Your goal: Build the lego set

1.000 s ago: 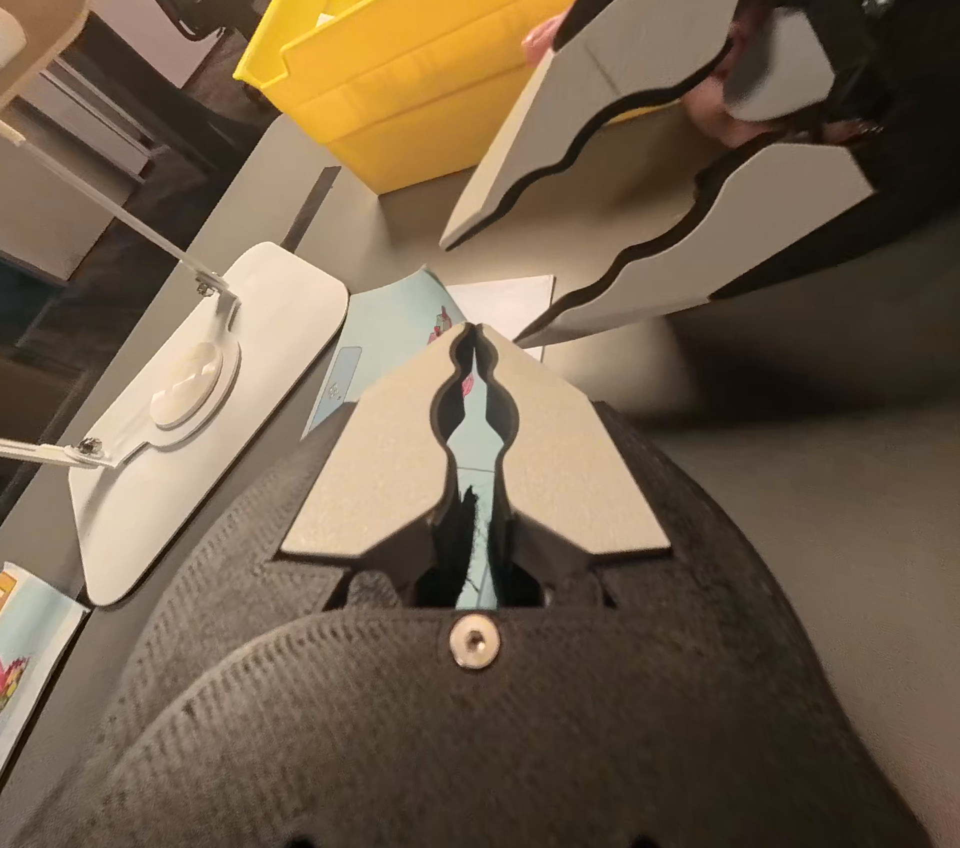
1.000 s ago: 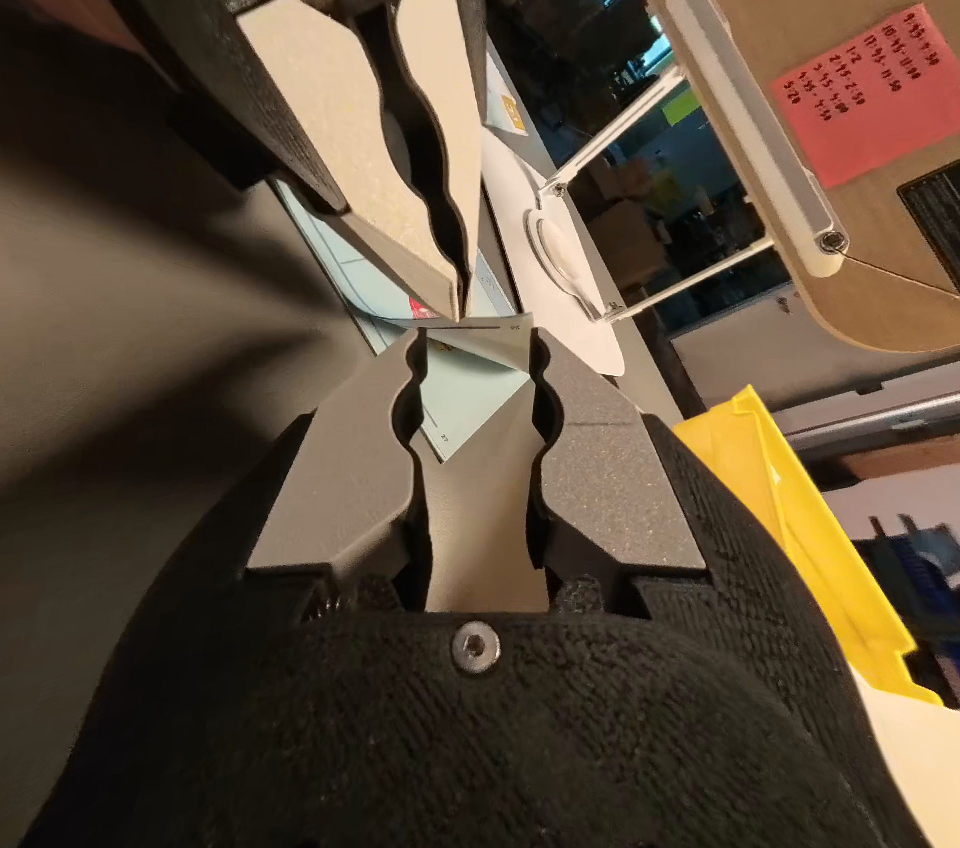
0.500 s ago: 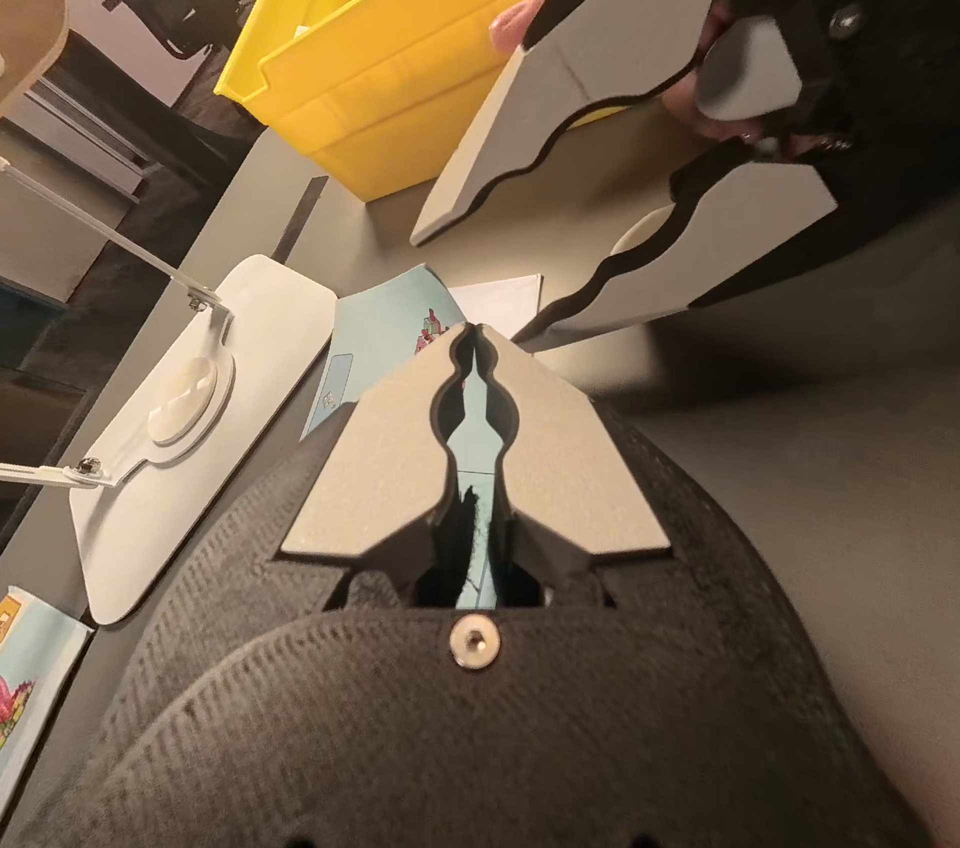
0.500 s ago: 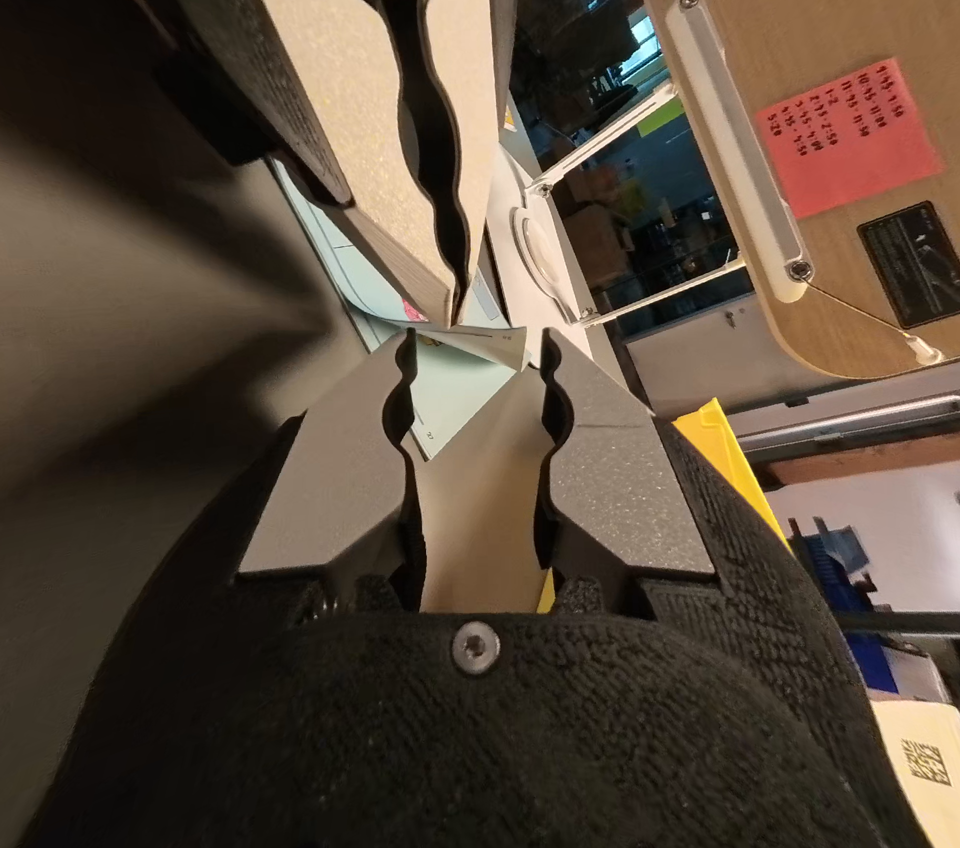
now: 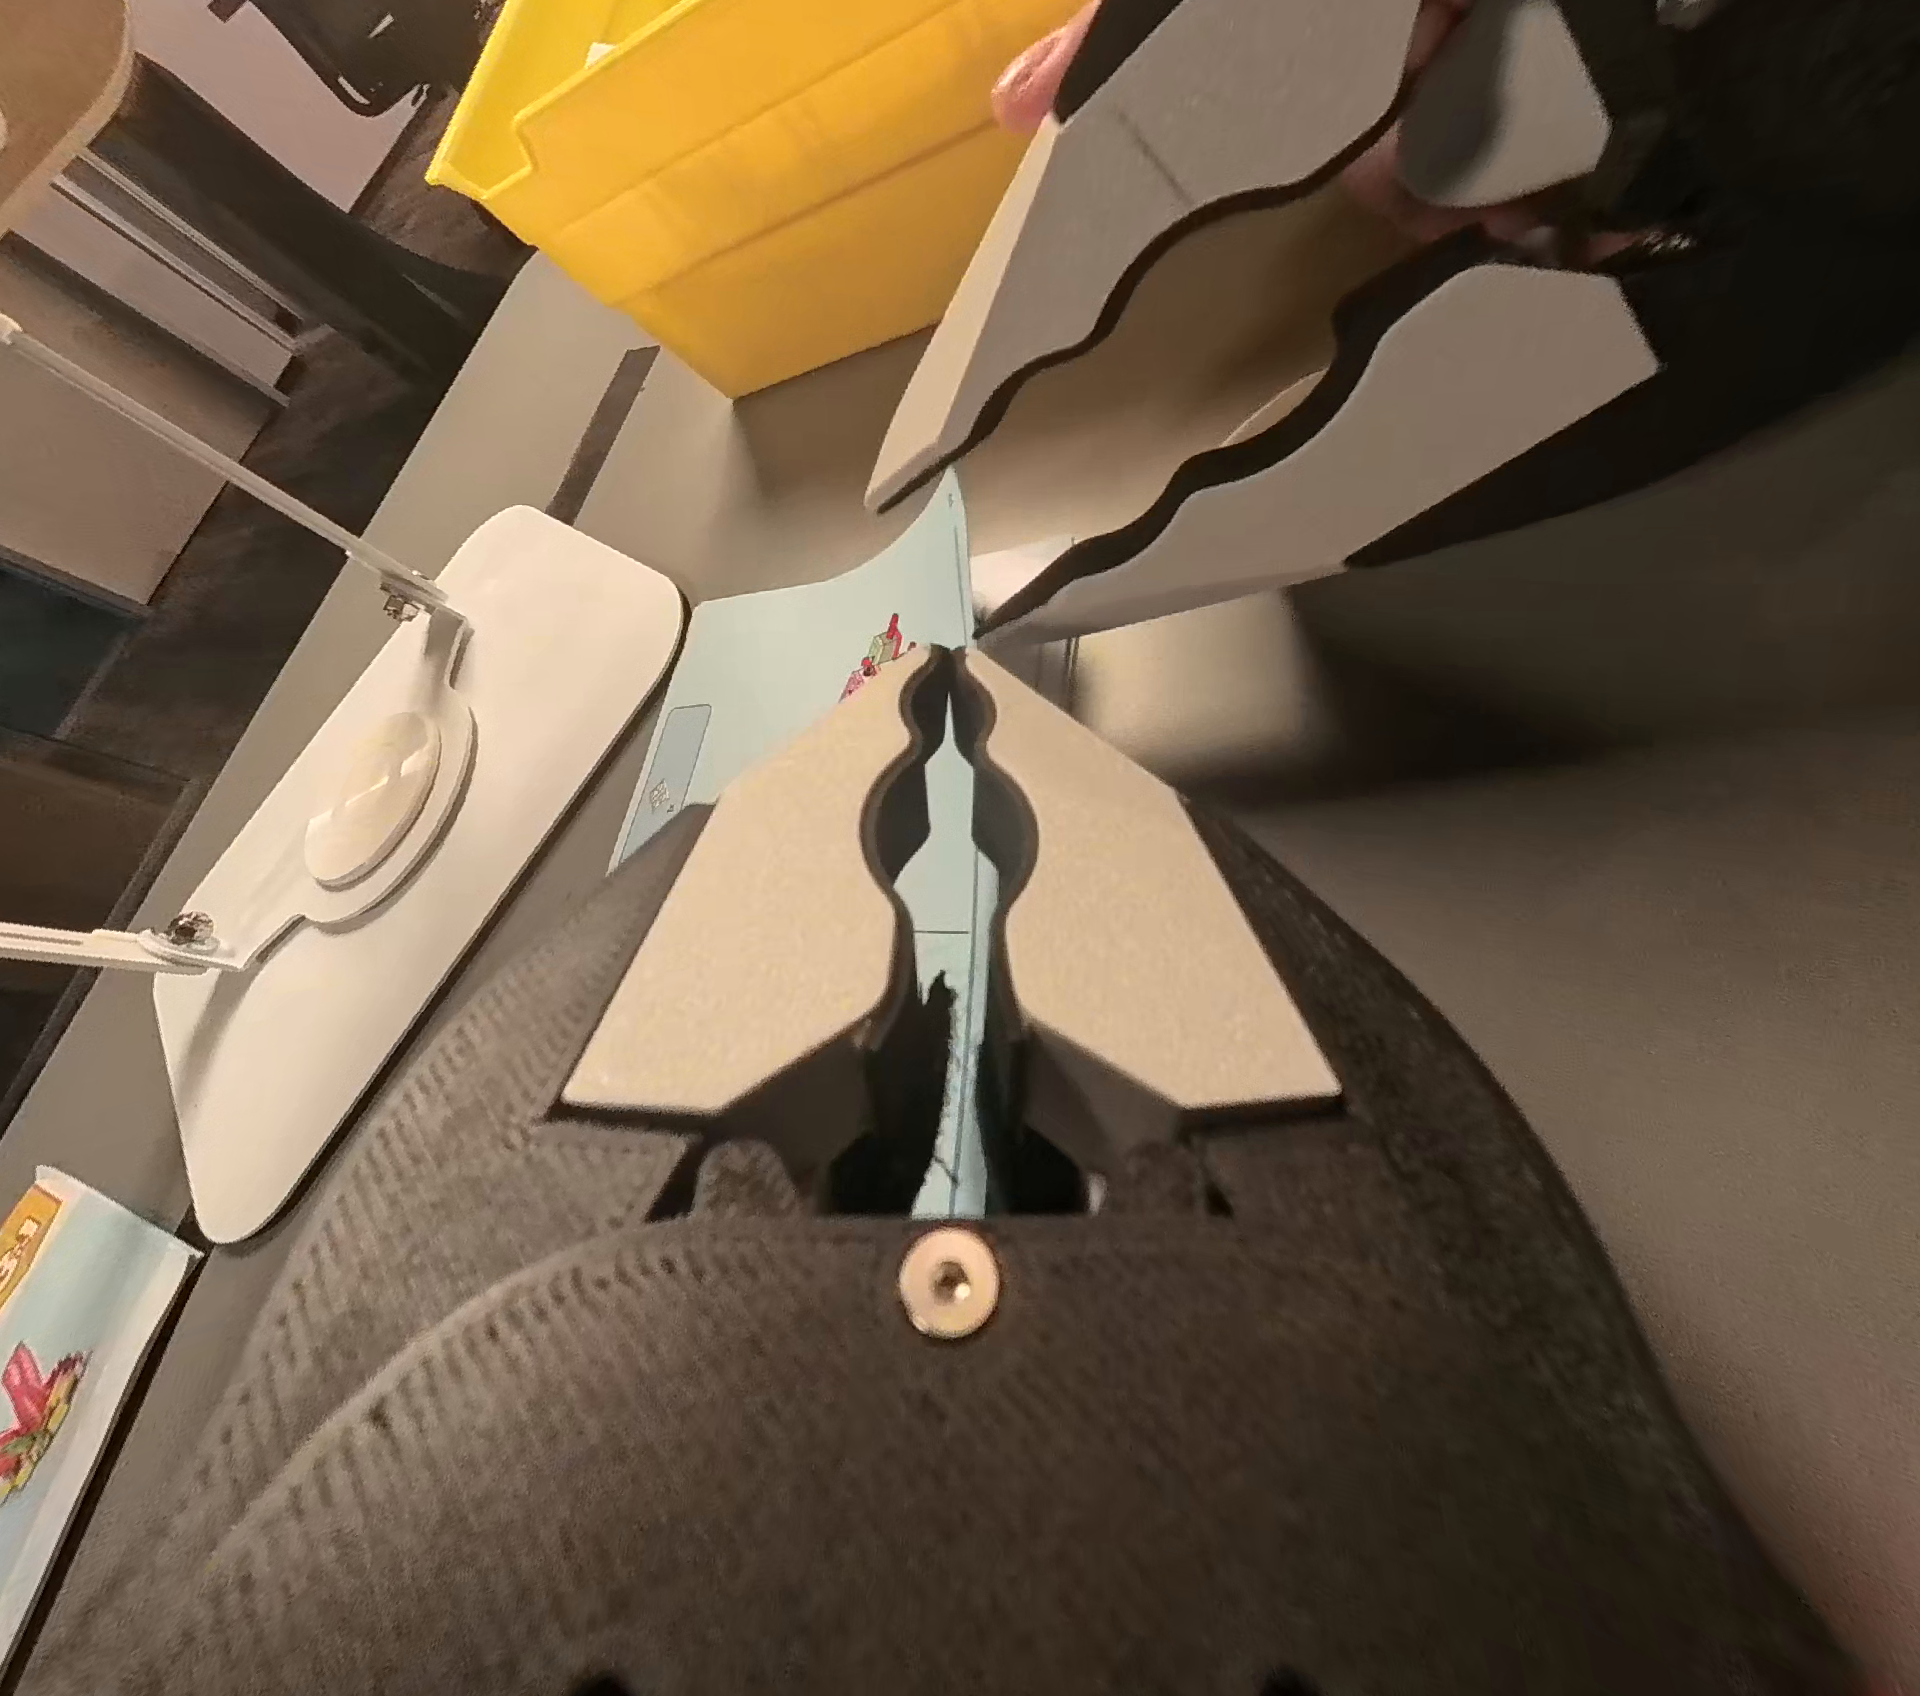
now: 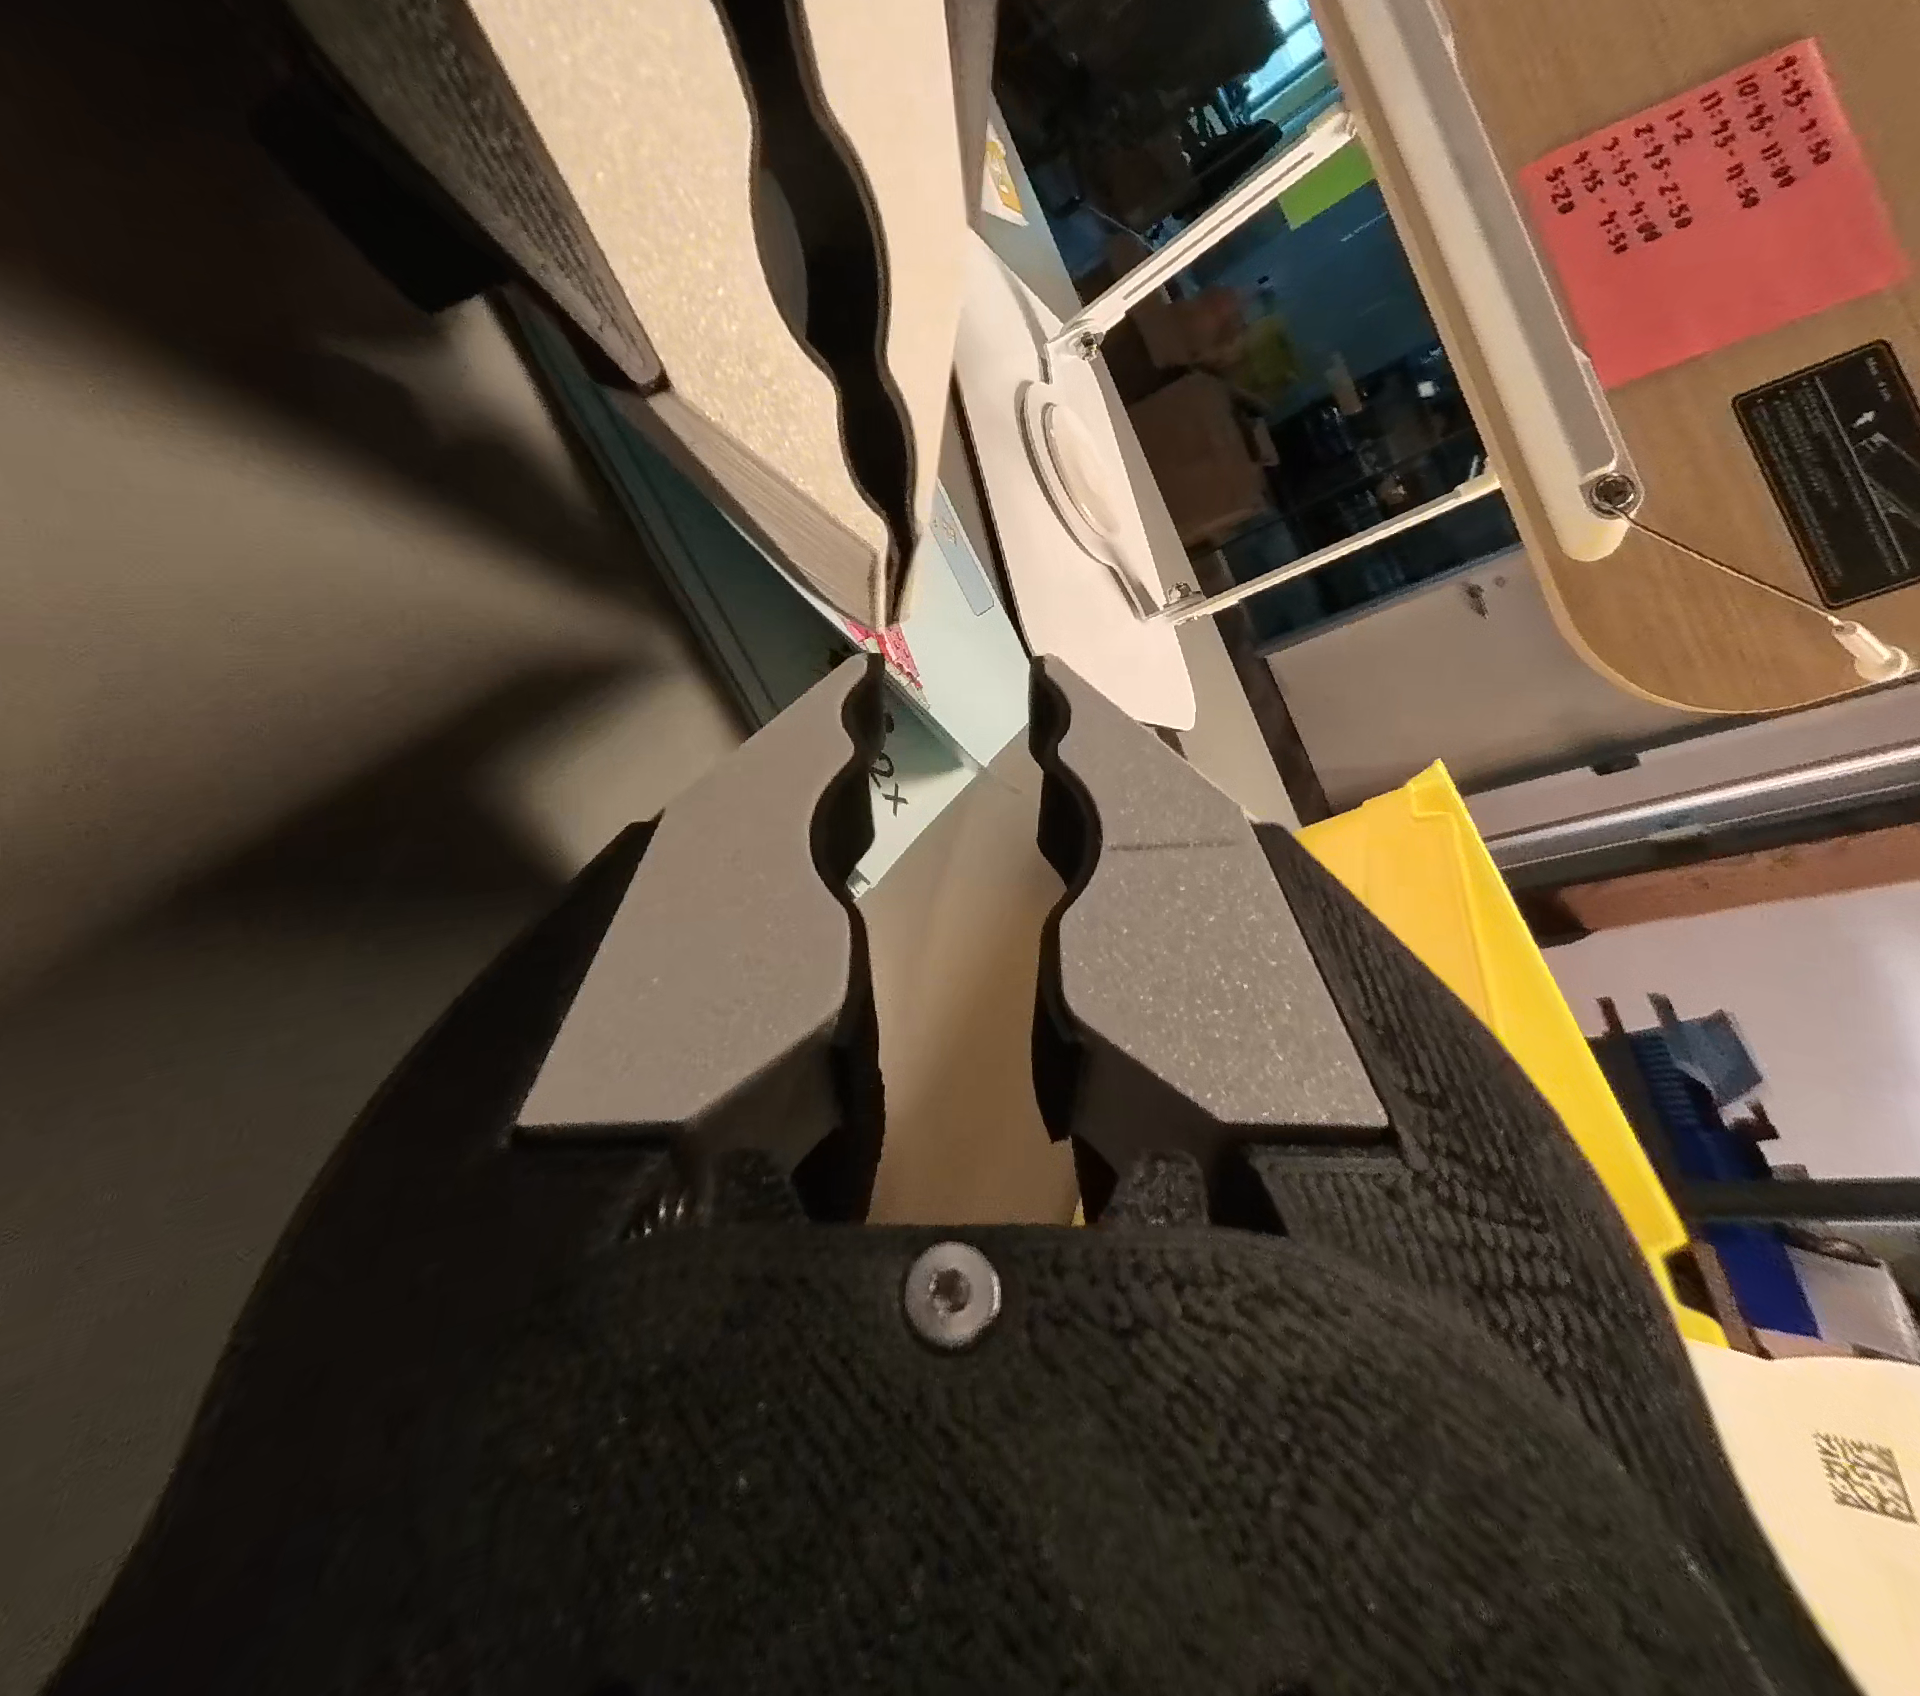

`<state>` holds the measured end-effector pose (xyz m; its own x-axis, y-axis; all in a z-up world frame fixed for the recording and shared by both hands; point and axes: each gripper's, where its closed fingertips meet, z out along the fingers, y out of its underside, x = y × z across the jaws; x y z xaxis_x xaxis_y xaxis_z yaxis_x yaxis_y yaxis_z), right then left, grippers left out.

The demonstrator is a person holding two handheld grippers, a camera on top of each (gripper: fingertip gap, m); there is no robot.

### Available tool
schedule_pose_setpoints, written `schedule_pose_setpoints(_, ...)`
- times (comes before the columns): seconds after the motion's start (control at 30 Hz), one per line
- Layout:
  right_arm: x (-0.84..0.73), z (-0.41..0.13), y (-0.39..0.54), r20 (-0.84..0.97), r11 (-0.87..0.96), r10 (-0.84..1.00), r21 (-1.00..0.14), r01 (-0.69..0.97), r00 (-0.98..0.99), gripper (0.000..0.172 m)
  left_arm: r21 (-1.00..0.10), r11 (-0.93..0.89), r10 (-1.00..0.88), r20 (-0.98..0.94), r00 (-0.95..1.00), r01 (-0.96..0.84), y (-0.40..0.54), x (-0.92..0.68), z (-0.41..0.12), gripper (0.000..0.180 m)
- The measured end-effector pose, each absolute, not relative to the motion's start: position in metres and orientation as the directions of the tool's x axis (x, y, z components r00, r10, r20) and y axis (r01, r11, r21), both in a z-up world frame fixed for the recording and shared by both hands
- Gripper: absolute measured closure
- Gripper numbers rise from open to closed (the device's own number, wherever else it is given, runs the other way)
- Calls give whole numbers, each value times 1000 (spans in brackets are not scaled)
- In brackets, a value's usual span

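**A:** Left gripper (image 5: 943, 657) first: its fingers (image 5: 769, 898) are pressed together, tips meeting with nothing visible between them. They point down at the pale blue booklet (image 5: 769, 659) lying on the grey table (image 5: 1558, 919).

**B:** And the right gripper (image 6: 951, 675)?

**A:** Its fingers (image 6: 748, 867) are spread. A page corner (image 5: 930, 534) curls up off the booklet and rises between them. One finger sits close against the sheet while the other stands clear of it, so nothing is pinched.

**B:** So the two grippers are nearly tip to tip?

**A:** Just beside each other, both over the same booklet.

**B:** Around them?

**A:** A white lamp base (image 5: 416, 815) is right beside the booklet, with a yellow bin (image 5: 790, 119) farther back. A second booklet (image 5: 62, 1397) lies at the table's near edge.
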<state>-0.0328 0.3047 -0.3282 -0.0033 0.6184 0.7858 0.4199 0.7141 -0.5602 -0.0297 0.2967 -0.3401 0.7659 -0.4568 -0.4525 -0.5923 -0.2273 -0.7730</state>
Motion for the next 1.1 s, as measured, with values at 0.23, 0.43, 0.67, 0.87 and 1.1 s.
schedule_pose_setpoints(0.23,-33,-328,308,767,688,641,-584,431,15,143,-782,-240,-427,-447,786,-575,298,-35,-338,180)
schedule_pose_setpoints(0.43,-32,-332,313,765,676,644,-578,456,14,139,-810,-228,-400,-428,811,-540,299,-38,-331,180)
schedule_pose_setpoints(0.67,-33,-333,314,754,665,657,-588,460,14,139,-767,-429,-503,-236,831,-477,291,-30,-360,141)
schedule_pose_setpoints(0.87,-33,-333,313,752,663,660,-591,459,14,139,-728,-465,-475,-275,836,-504,294,-33,-366,160)
schedule_pose_setpoints(1.1,-33,-333,314,747,658,665,-598,458,19,139,-748,-485,-444,-235,865,-452,296,-38,-364,180)
